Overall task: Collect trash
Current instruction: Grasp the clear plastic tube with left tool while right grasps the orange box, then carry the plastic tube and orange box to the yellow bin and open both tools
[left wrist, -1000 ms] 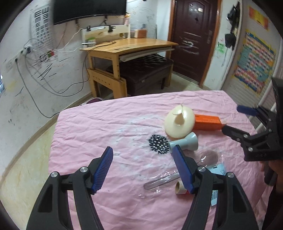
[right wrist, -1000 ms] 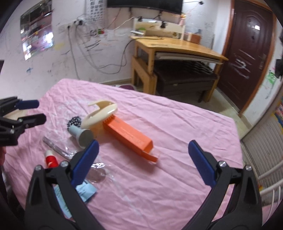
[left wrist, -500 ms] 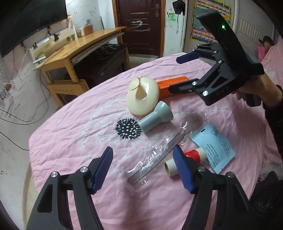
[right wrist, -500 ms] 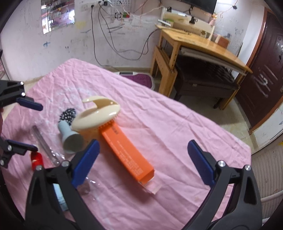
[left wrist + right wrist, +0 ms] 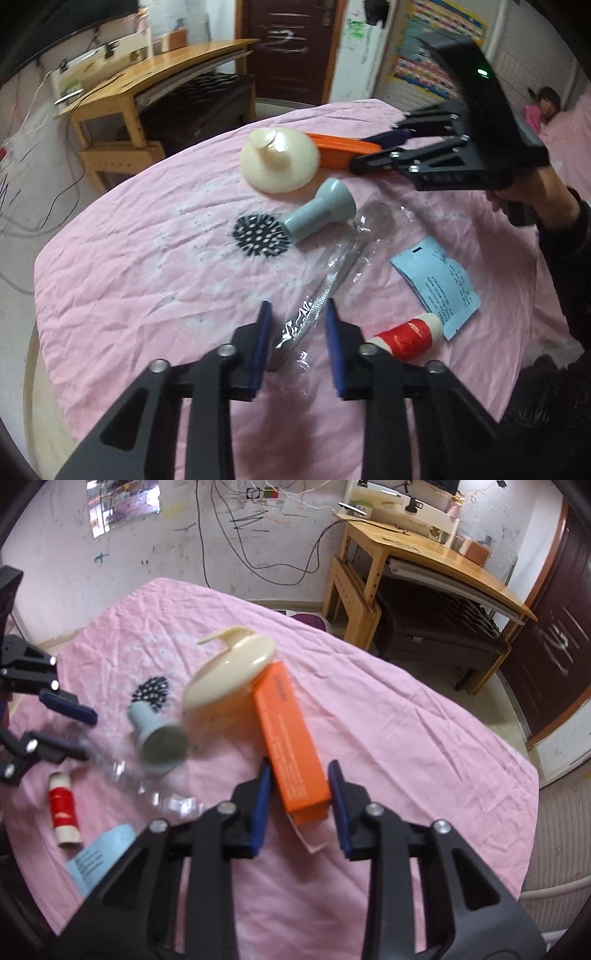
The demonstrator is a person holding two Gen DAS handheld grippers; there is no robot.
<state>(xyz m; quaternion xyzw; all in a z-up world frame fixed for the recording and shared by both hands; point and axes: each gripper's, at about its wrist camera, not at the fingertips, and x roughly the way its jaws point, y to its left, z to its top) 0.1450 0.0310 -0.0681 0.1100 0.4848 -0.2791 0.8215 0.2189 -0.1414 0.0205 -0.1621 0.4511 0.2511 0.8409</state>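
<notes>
Your left gripper has its blue pads narrowed to either side of the clear plastic wrapper, a gap still showing on both sides, so nothing is pinched yet. That wrapper is a long, crinkled, glossy sleeve whose axis runs from between your pads toward one o'clock; you are straddling its near end, well aligned for a close.

Your right gripper is likewise narrowed around the orange box, a smooth rigid carton with its long axis running up toward eleven o'clock. Whether the pads already touch its sides, I cannot tell. Its near flap looks open at six o'clock.

Each piece lies nearer its own hand, so neither needs to cross.

Further out on the wrinkled pink cloth: a red-banded tube at three o'clock of your left pads, a flat blue paper packet beyond it, a grey-handled brush with black bristles, and a cream domed lid leaning on the box.
</notes>
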